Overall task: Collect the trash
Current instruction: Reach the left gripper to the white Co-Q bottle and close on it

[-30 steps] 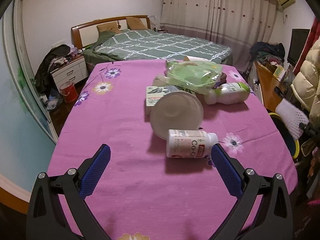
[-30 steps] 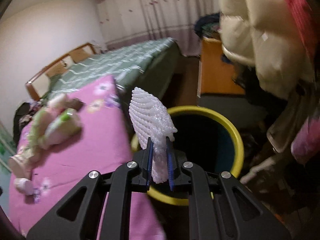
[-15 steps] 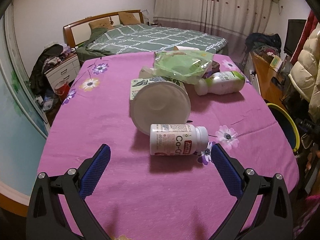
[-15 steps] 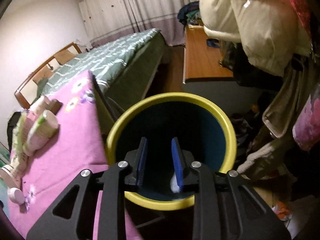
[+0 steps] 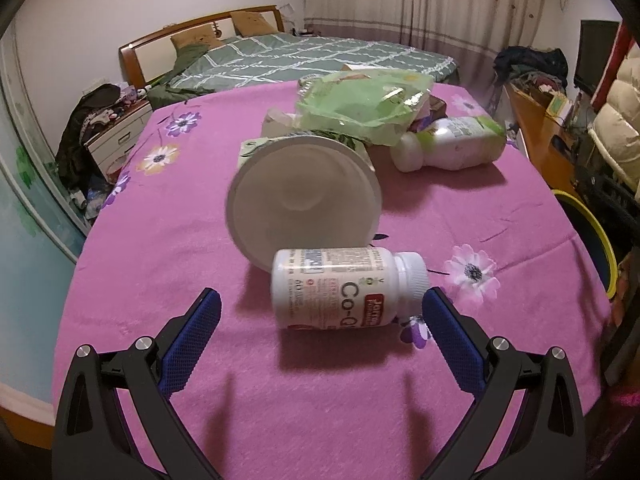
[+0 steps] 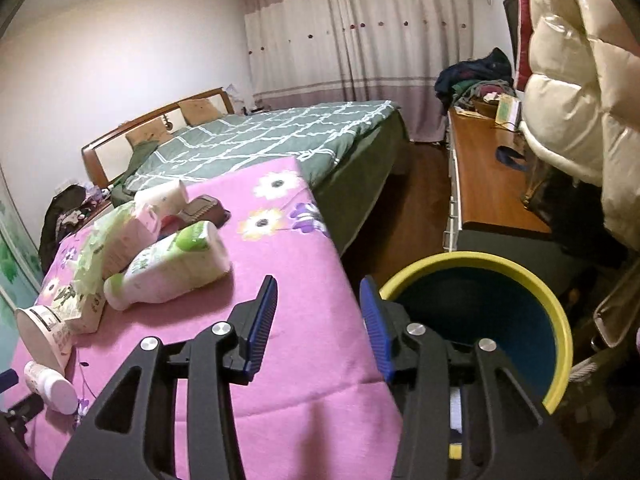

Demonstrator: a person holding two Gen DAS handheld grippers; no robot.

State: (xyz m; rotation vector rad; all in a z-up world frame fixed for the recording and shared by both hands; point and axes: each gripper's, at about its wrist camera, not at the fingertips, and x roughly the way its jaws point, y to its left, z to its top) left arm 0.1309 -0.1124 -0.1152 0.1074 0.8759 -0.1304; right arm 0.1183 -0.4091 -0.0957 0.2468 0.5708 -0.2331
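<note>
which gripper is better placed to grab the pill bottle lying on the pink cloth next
Left. The left gripper is open with the pill bottle lying just ahead between its fingers. The right gripper, empty with jaws opening, sits at the table edge by the yellow-rimmed bin, far from the bottle.

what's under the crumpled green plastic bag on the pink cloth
The green plastic bag lies on top of a pile: a floral carton and a white packet poke out beneath it. The rest of the pile is covered.

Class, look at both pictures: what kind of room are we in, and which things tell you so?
A bedroom, most likely: a wooden-framed bed with a green checked quilt, a white bedside drawer unit, and long pale curtains.
</note>
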